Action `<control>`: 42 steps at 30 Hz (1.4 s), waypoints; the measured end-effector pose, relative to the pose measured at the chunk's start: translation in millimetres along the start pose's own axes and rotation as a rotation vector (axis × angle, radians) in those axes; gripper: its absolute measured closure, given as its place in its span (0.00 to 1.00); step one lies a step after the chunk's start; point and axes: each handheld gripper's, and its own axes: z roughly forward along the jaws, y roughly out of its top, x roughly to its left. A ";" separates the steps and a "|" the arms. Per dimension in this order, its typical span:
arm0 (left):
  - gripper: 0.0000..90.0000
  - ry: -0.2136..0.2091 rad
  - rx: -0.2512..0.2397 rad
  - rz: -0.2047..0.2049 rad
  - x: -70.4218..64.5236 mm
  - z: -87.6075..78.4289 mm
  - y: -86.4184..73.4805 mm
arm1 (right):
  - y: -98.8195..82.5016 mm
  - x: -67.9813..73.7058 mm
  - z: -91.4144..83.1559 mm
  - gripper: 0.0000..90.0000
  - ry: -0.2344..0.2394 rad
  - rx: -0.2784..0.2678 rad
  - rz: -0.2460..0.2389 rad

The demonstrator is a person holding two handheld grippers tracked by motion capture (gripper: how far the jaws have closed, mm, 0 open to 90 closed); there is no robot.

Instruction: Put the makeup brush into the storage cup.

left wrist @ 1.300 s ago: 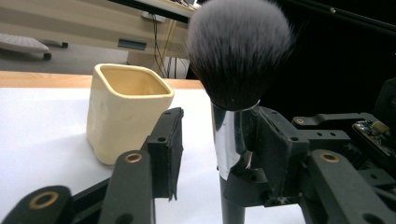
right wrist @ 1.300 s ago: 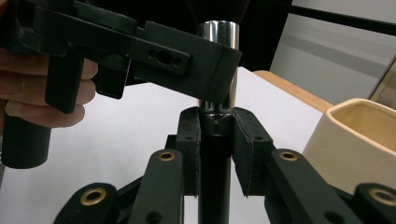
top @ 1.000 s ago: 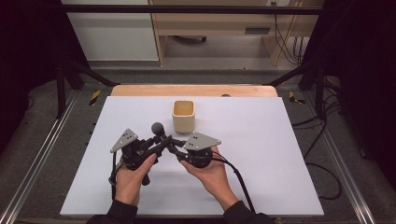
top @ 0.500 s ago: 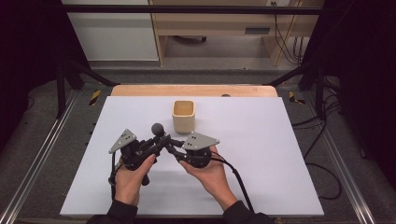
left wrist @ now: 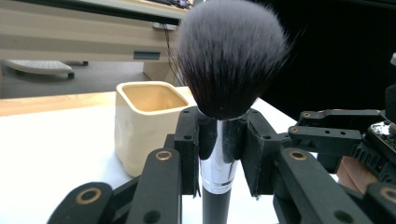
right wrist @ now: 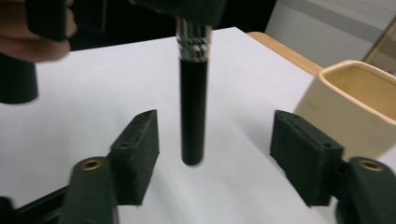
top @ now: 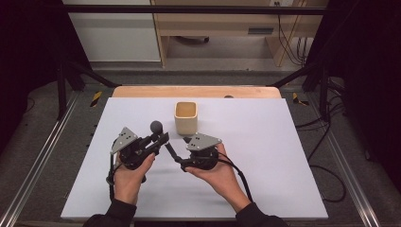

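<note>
Two pads of the left gripper [left wrist: 219,154] are clenched on the brush [left wrist: 224,93] ferrule; the right gripper's [right wrist: 215,158] jaws have just been opening, handle between them untouched. Brush is best kept upright toward the cup [top: 186,117].

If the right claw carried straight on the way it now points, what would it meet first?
Probably the makeup brush's black handle, standing between the right claw's open jaws; the left claw holds the brush.
</note>
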 end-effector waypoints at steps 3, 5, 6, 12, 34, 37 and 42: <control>0.78 0.006 -0.005 0.009 1.5 -2.6 3.5 | 0.3 -1.9 -2.1 0.28 -0.017 0.002 0.003; 0.78 0.012 -0.010 0.015 2.4 -5.0 6.8 | 0.9 -4.3 -3.8 0.22 -0.028 0.007 0.015; 0.78 0.015 -0.012 0.018 3.1 -6.1 8.2 | 0.8 -6.9 -4.6 0.18 -0.026 0.021 0.032; 0.78 0.030 -0.012 0.035 9.5 -12.9 14.3 | -0.8 -12.1 -6.7 0.10 -0.028 0.040 0.063; 0.78 0.032 -0.010 0.064 7.0 -11.3 26.4 | -11.2 -28.4 -36.8 0.05 -0.066 0.013 0.090; 0.78 0.030 -0.008 0.068 5.8 -10.4 27.3 | -13.9 -30.8 -40.9 0.05 -0.075 0.012 0.101; 0.78 0.027 -0.008 0.075 4.3 -9.4 30.2 | -19.4 -36.4 -49.1 0.05 -0.093 0.004 0.120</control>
